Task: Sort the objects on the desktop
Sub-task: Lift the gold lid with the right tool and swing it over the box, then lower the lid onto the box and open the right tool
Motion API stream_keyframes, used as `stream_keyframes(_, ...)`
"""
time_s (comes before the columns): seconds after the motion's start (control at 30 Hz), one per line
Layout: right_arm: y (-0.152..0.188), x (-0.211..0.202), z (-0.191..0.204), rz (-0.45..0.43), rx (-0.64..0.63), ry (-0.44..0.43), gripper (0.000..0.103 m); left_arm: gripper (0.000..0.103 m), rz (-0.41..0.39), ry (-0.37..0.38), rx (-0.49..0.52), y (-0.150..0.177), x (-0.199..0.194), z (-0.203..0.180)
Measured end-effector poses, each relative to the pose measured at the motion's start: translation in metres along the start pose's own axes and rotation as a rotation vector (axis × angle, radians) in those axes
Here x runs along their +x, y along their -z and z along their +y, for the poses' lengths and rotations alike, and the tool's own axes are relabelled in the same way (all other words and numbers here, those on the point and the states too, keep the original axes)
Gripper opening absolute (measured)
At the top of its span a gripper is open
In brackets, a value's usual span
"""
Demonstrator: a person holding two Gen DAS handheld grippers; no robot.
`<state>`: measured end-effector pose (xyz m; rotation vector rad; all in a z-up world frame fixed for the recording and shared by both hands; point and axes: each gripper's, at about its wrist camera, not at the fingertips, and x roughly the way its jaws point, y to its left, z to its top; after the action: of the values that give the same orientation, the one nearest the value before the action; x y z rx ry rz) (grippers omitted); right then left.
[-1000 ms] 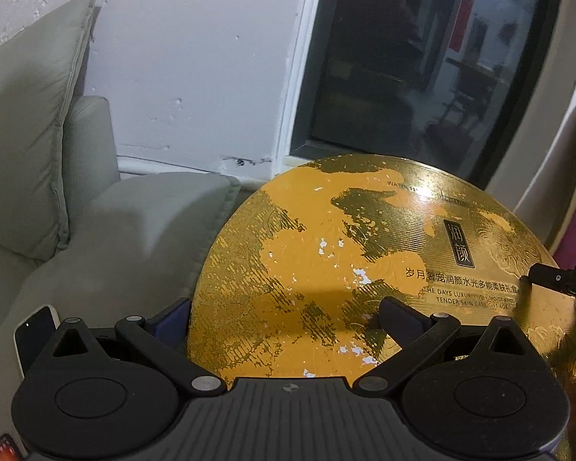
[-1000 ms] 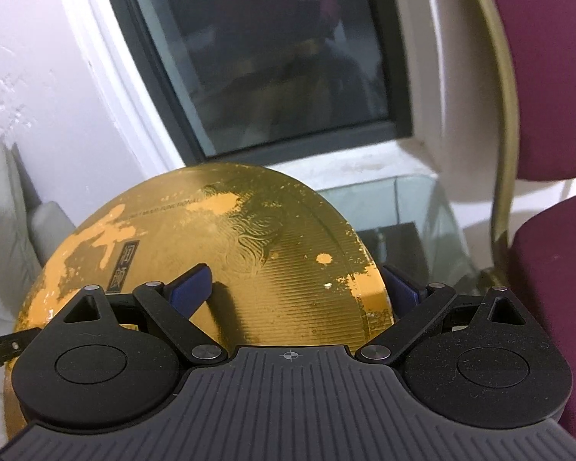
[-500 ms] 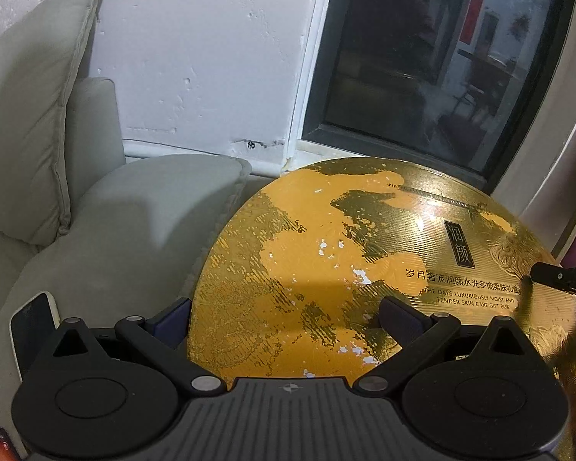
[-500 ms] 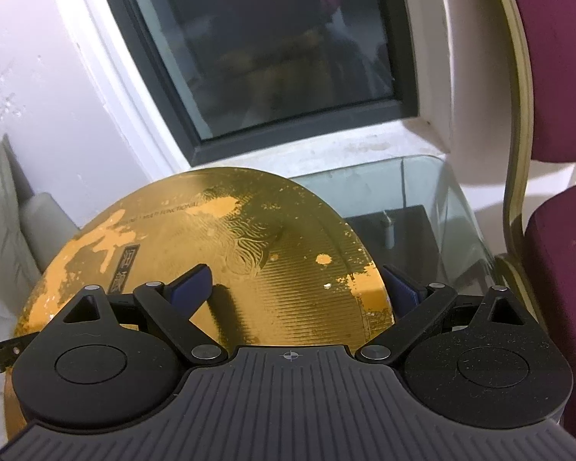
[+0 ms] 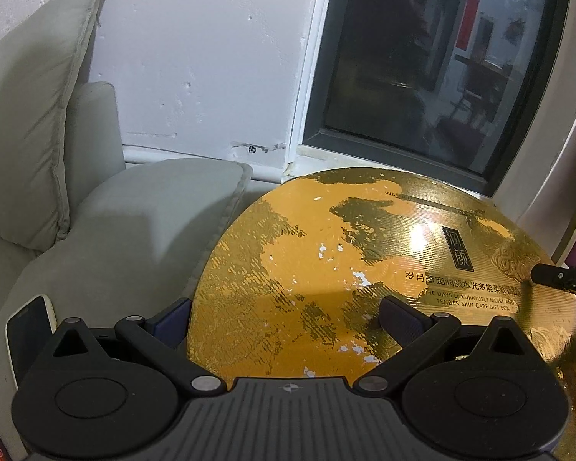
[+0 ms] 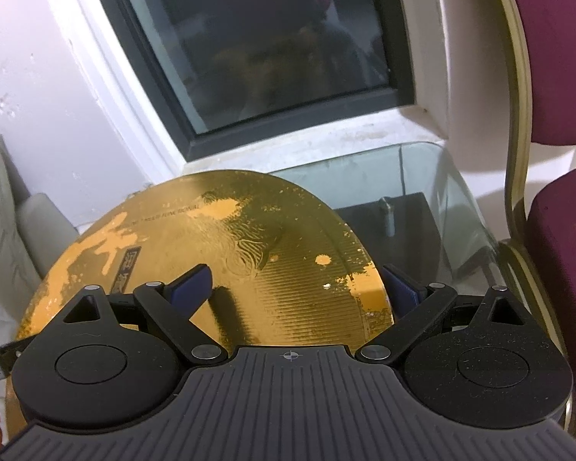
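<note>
A white wall with a dark window (image 5: 422,73) backs the scene, a grey sofa (image 5: 107,230) to the left and a maroon chair (image 6: 556,230) by a glass table (image 6: 414,192) to the right. The round gold gift box (image 5: 326,269) is carried between both tools, seemingly above the table's near edge. The left gripper (image 5: 284,319) and the right gripper (image 6: 295,288) each straddle its rim, fingers spread with one above the lid and one at the side. It looks rigid, broad and slick, probably light; opposite rim edges suit best. A phone (image 5: 27,334) lies on the sofa.

The gold box (image 5: 364,269) hides its own underside, and the phone (image 5: 27,330) is partly hidden behind the left claw (image 5: 288,319)
</note>
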<state>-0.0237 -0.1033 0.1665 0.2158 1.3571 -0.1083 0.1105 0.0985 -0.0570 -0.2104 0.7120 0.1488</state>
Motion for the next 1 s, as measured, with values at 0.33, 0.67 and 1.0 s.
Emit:
stream_keyframes(0.33, 0.002, 0.009, -0.001, -0.007, -0.015, 0.003, 0.097, 0.101, -0.013, -0.016, 0.008, 0.007, -0.004, -0.006)
stream_keyframes(0.67, -0.012, -0.018, 0.006, -0.058, -0.007, 0.054, 0.097, 0.101, 0.073, -0.099, -0.013, -0.016, -0.003, 0.008)
stream_keyframes(1.0, 0.022, -0.138, 0.031, 0.002, -0.146, 0.017, 0.102, 0.102, 0.153, -0.292, 0.12, 0.002, -0.088, 0.016)
